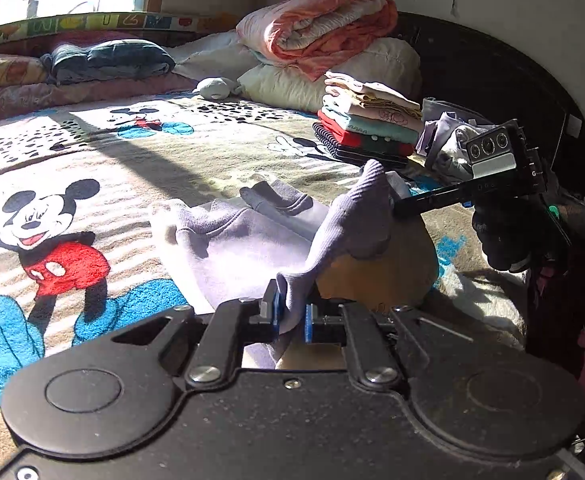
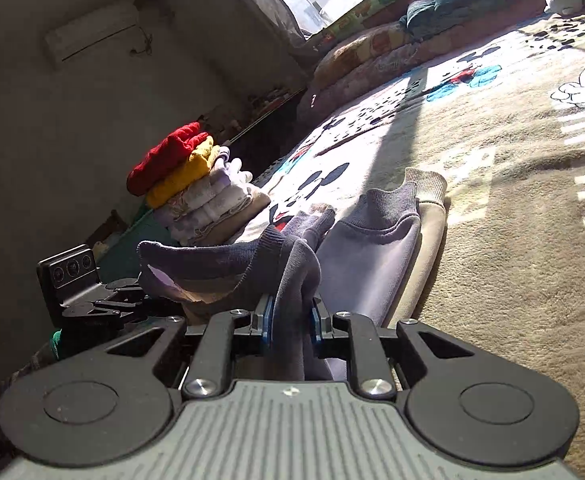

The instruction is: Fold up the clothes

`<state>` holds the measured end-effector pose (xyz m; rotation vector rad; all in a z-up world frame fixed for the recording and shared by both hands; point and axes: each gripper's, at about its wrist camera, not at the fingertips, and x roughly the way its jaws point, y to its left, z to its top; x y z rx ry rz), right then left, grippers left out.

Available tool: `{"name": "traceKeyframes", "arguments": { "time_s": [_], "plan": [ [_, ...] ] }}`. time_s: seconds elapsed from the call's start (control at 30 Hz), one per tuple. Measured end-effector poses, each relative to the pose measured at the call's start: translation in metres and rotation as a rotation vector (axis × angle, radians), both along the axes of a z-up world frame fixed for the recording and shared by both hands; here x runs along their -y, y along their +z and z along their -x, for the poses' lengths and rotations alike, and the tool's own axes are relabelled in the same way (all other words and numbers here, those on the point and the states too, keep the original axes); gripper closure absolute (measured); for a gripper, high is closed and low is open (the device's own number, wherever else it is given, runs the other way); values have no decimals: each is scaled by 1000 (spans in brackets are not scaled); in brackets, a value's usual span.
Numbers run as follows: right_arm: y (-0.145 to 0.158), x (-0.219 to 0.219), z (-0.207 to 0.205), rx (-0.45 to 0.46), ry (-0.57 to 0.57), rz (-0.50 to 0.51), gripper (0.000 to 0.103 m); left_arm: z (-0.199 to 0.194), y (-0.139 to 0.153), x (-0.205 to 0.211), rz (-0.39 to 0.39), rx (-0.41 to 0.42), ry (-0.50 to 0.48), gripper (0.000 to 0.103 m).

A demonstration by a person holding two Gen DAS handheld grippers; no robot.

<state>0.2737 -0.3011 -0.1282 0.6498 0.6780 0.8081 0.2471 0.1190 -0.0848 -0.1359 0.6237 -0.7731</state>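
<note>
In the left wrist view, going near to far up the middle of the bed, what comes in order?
Left tongs shut on the purple garment → folded clothes stack → cream pillow → rolled pink quilt.

A grey-purple sock (image 1: 344, 220) is pinched between blue-padded jaws. Beyond the jaws, a beige blanket (image 1: 172, 152) is printed with red, black and blue cartoon mice.

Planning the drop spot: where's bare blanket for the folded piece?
Free: sunlit blanket between the lavender garment and the pillows; also around the big cartoon print. Crowded: folded stack and loose pile beside the headboard, by the right hand-held gripper.
</note>
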Motion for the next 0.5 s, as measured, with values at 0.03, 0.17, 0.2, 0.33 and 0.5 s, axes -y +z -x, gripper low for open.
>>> {"name": "traceKeyframes", "arguments": {
  "time_s": [0.03,0.17,0.2,0.33,0.5],
  "plan": [
    [-11,2,5,-11,-25,-33,70,3,-4,-5,62,-13,27,92],
    [-12,3,20,60,-50,-71,50,19,-20,-23,313,-49,112,69],
    [-8,4,22,78,-48,-77,36,23,-24,-27,375,-57,134,69],
    [-3,-15,17,115,-24,27,36,8,-19,-15,324,-79,165,69],
    [3,-27,23,136,-44,116,81,-6,-24,-6,249,-124,223,92]
  ]
}}
